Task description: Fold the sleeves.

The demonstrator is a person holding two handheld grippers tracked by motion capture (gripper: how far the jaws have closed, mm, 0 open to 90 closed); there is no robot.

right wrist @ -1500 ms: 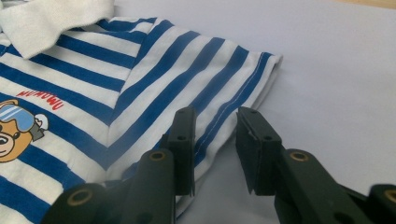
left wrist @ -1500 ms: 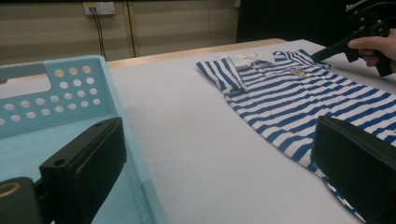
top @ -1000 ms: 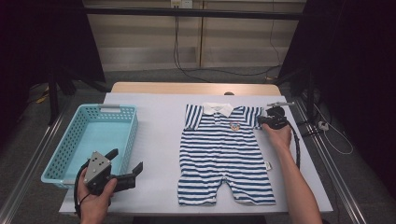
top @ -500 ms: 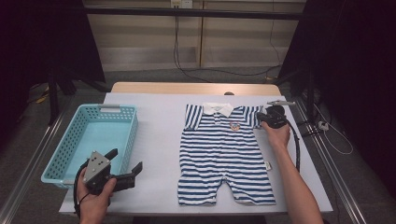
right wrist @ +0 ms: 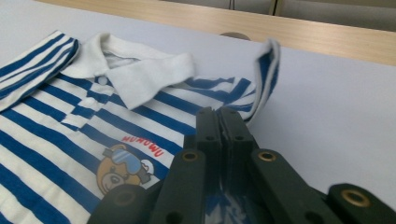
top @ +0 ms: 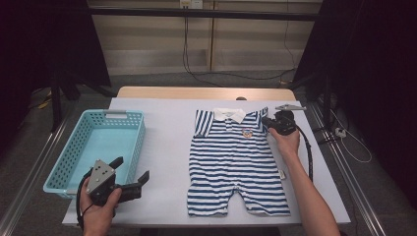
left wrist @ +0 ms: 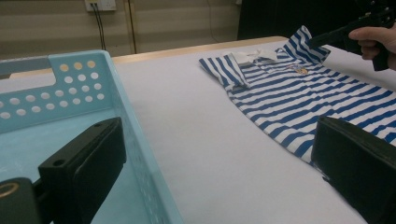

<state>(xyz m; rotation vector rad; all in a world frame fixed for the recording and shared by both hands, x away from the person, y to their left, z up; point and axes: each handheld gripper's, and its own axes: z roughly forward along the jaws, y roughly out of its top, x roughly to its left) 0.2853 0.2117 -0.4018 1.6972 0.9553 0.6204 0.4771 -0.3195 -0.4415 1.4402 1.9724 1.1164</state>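
Observation:
A blue-and-white striped baby romper (top: 236, 162) with a white collar lies flat on the white table, chest up, with a bear print on it (right wrist: 119, 170). My right gripper (top: 268, 123) is at the garment's right sleeve (right wrist: 265, 70), shut on the striped cloth (right wrist: 222, 116), and the sleeve's edge stands up off the table. In the left gripper view the right gripper (left wrist: 327, 35) sits at the far sleeve of the romper (left wrist: 299, 93). My left gripper (top: 132, 169) rests near the front left edge beside the basket, open (left wrist: 219, 154), nothing between its pads.
A light blue perforated basket (top: 105, 114) stands at the table's left, its wall close to my left gripper (left wrist: 60, 84). A wooden strip (top: 206, 92) runs along the table's far edge. Dark stands and cables flank the table.
My right gripper has shifted slightly up and toward the romper's middle with the sleeve pinched, raising its edge. The left gripper has stayed where it was.

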